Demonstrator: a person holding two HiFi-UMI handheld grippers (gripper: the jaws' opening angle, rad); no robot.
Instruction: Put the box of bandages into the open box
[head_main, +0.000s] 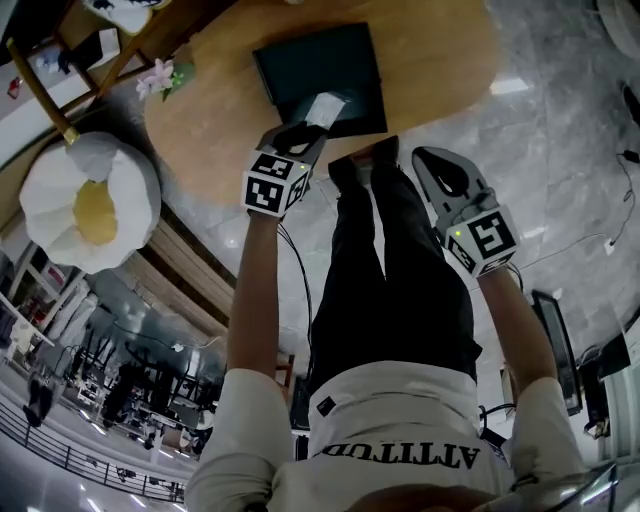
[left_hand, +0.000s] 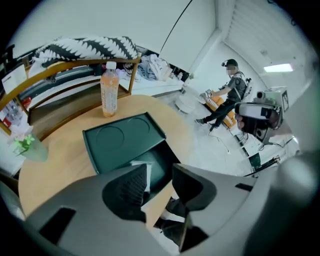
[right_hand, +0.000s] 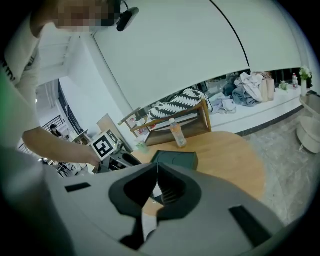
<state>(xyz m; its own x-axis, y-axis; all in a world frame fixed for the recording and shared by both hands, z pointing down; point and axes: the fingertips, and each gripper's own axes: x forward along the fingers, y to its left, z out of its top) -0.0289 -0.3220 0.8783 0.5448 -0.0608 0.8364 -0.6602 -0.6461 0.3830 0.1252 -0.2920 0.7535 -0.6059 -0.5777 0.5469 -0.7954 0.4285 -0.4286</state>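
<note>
The box of bandages (head_main: 325, 108) lies inside the open box (head_main: 365, 112), towards its near left side; it is seen as a small pale packet against the dark green lining. The open box is set near the table (head_main: 430, 60) edge closest to the person, so that it can be reached from above; its lid (left_hand: 122, 139) lies flat on the far side, leaving the tray clear. The placement step is therefore judged complete.

The left gripper (left_hand: 160, 171) is held just above the near edge of the open box and pointed steeply down at it; its jaws are set moderately apart, with nothing between the pads and no contact with the packet. This posture is consistent with a release. The right gripper (right_hand: 157, 165) is held off to the side over the floor, well apart from the open box; its jaw tips are closed together on nothing, and it is judged to have no part in this step.

In the left gripper view most of the box of bandages is covered by the left jaw; only a pale strip is exposed. No print on the packet can be read. In the head view the near rim of the open box is masked by the left gripper; the bottle (left_hand: 109, 90) standing beyond the lid is not shown there. A pale patch below the closed right jaws cannot be identified.
</note>
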